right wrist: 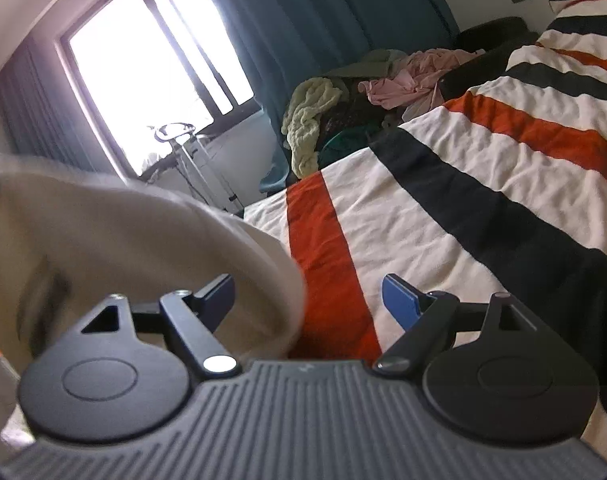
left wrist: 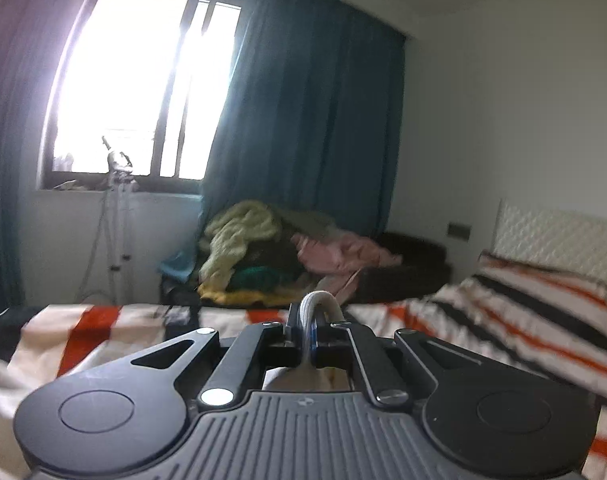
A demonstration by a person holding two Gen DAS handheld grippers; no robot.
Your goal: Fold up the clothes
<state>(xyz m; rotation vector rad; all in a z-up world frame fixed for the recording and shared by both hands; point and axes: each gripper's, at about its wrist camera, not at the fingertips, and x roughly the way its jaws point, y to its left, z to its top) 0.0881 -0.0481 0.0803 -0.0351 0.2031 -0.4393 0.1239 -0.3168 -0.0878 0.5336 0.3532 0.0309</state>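
Cream cloth [left wrist: 317, 308] sits pinched in our left gripper [left wrist: 309, 330], lifted over the striped bed [left wrist: 503, 320]. From our right gripper [right wrist: 309, 300], spread and empty, the garment [right wrist: 123, 248] hangs just left, so that hand is nearer its free edge.

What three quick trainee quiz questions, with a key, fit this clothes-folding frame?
1. True or false: the left gripper is shut on a fold of cream cloth.
2. What stands between the open right gripper fingers?
A. a pink shirt
B. nothing held, with the striped blanket beyond
C. a curtain
3. Fill in: the pile of clothes lies in front of the ____ curtain.

Key: 1 true; 2 B; 3 blue.
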